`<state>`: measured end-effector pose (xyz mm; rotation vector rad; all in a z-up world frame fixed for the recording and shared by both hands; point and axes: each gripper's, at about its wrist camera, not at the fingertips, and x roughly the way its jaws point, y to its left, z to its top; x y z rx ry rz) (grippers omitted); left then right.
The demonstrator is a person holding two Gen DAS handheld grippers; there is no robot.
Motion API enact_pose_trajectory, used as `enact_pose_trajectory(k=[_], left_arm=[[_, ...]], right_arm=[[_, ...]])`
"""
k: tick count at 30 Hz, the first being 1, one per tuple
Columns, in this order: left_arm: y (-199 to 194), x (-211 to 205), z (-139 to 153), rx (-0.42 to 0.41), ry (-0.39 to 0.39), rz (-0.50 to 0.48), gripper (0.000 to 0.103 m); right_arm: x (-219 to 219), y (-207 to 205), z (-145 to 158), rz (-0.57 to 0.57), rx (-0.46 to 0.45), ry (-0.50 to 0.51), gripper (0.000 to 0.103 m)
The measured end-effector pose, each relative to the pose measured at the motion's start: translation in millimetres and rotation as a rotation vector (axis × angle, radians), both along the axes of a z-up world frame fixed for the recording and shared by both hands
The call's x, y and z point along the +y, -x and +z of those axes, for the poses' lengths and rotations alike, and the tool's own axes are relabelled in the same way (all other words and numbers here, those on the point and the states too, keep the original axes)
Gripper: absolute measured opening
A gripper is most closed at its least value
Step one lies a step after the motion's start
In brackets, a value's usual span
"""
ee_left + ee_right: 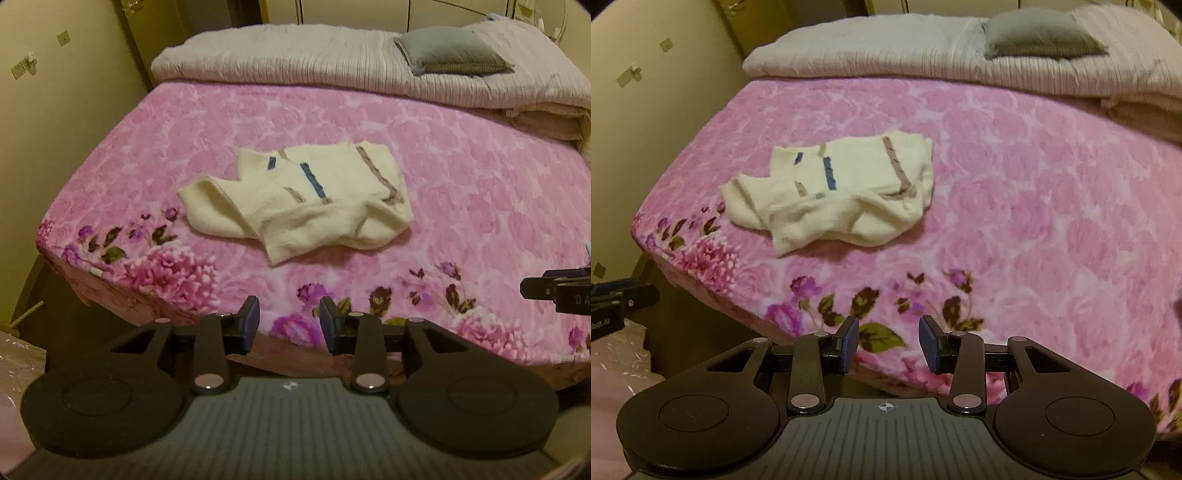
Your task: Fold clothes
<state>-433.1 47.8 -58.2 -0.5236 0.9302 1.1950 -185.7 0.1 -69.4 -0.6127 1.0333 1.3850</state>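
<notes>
One bed (461, 192) fills the room's middle under a pink floral blanket (177, 122), with cream walls at left. One cream sweater (295, 199) lies folded on the blanket, left of centre, its long axis running from near left to far right. One grey pillow (452, 51) rests on a folded quilt (277, 59) at the far end. Both the left hand-held gripper (289, 323) and the right hand-held gripper (888, 343) hover released, empty, above the near edge.

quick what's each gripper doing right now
Left hand-held gripper: open, holding nothing, short of the cream knitted sweater.
Right hand-held gripper: open, holding nothing.
</notes>
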Motion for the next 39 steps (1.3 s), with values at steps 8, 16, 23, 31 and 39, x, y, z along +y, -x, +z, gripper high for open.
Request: enact_pose_trajectory(k=[8,16,23,31,39], left_arm=[[2.0,12.2,-2.9,0.013,-0.018,-0.016,0.035],[27.4,73.7,-18.0,0.000,0.011,-0.078,0.035],[60.3,143.2,-31.3,-0.010,0.041,-0.135,0.037],[109.6,240.6,-46.6,-0.013,0.087,-0.210,0.037],[145.0,310.5,-84.0,-0.006,0.178,-0.240,0.043]], right_arm=[[9.0,7.8,-3.6,0.000,0.029,0.009,0.040],[34.6,19.8,-6.9,-0.044,0.033,0.036,0.040],[87.3,41.9,-23.6,-0.158,0.085,0.096,0.040],[144.2,76.6,-38.1,-0.316,0.130,0.137,0.040],[154.5,92.8,-81.0,-0.535,0.220,0.240,0.045]])
